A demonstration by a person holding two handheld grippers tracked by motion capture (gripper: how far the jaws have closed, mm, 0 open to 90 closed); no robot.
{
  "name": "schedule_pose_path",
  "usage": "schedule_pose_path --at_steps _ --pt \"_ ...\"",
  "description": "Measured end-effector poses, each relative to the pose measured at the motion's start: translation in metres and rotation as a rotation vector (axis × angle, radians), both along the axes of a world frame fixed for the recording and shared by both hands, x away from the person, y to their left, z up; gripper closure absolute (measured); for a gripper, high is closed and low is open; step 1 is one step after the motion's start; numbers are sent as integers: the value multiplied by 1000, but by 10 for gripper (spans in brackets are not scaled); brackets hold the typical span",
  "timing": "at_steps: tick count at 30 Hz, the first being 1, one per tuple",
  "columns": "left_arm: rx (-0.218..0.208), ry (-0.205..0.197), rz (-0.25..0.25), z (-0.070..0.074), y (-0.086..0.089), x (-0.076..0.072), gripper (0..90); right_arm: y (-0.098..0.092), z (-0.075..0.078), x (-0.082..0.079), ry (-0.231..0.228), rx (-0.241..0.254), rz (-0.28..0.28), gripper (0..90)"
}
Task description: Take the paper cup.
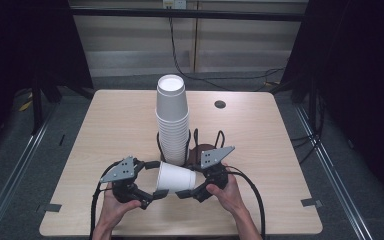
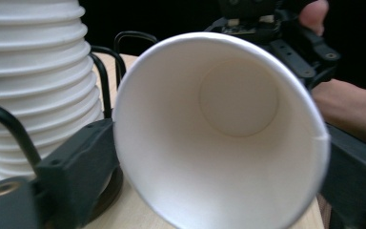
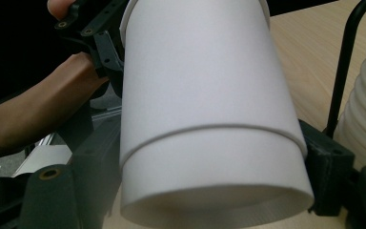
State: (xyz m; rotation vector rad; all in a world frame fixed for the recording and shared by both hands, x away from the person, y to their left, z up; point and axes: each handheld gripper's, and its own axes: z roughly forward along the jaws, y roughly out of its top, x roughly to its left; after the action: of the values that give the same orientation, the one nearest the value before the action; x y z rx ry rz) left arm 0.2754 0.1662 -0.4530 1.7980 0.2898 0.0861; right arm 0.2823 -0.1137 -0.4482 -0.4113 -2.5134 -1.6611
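Nothing here carries writing I can read: the white paper cup and the stack of cups are blank, without any label or brand.

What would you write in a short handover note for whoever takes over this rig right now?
Left tool: open, jaws either side of the cup mouth.
Right tool: shut on the cup's base end, holding it sideways over the table.
Stack of cups: upside down in the wire stand, just behind.
Done: one cup in hand.
Left: probably placing it, on the stack or table.
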Motion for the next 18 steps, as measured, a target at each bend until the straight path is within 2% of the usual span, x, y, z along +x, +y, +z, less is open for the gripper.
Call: schedule_pose_path --at_steps 6,12,18 --pt "7 13 -11 -1 -2 1 10 0 -1 0 1 -3 13 224" --pt "-21 28 -51 -4 -5 3 42 3 0 0 -4 -9 23 225" --pt "-18 25 -46 -2 -6 3 43 4 -1 1 -2 -3 25 225"
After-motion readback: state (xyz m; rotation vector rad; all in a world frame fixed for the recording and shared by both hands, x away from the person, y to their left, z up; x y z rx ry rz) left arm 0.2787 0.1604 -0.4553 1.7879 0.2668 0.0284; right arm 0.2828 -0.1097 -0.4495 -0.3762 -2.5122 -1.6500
